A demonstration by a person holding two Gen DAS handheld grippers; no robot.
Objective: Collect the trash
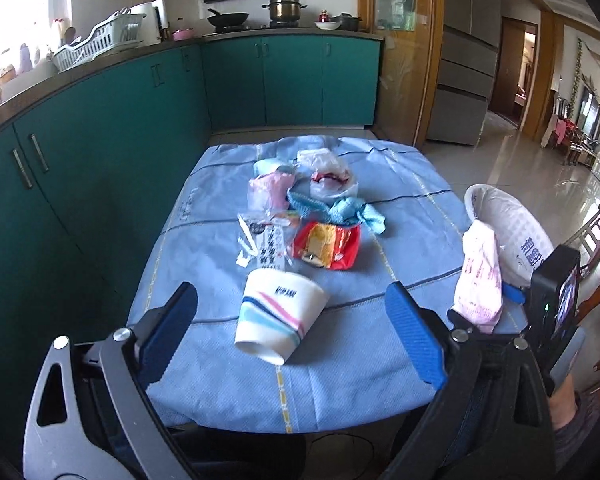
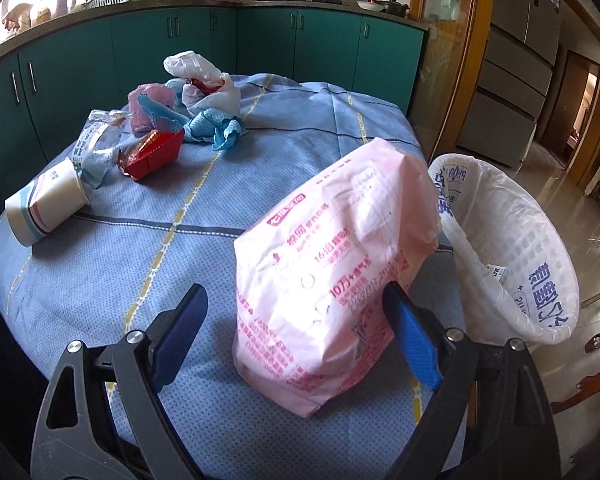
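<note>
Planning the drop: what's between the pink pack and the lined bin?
Nothing. In the right wrist view the pink pack stands between the open right gripper's fingers at the table's edge, its top beside the lined bin.

My left gripper (image 1: pixel 292 312) hangs with jaws spread wide and tilted downward, while my right gripper (image 2: pixel 296 312) also angles down, its jaws wide apart.

Teal cabinets (image 1: pixel 292 80), wok (image 1: pixel 227 19), steel pot (image 1: pixel 285 7), dish rack (image 1: pixel 100 40), fridge (image 1: pixel 466 52).

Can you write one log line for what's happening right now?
right gripper: open, around pink plastic packet | left gripper: open, empty | white-lined bin: beside table
</note>
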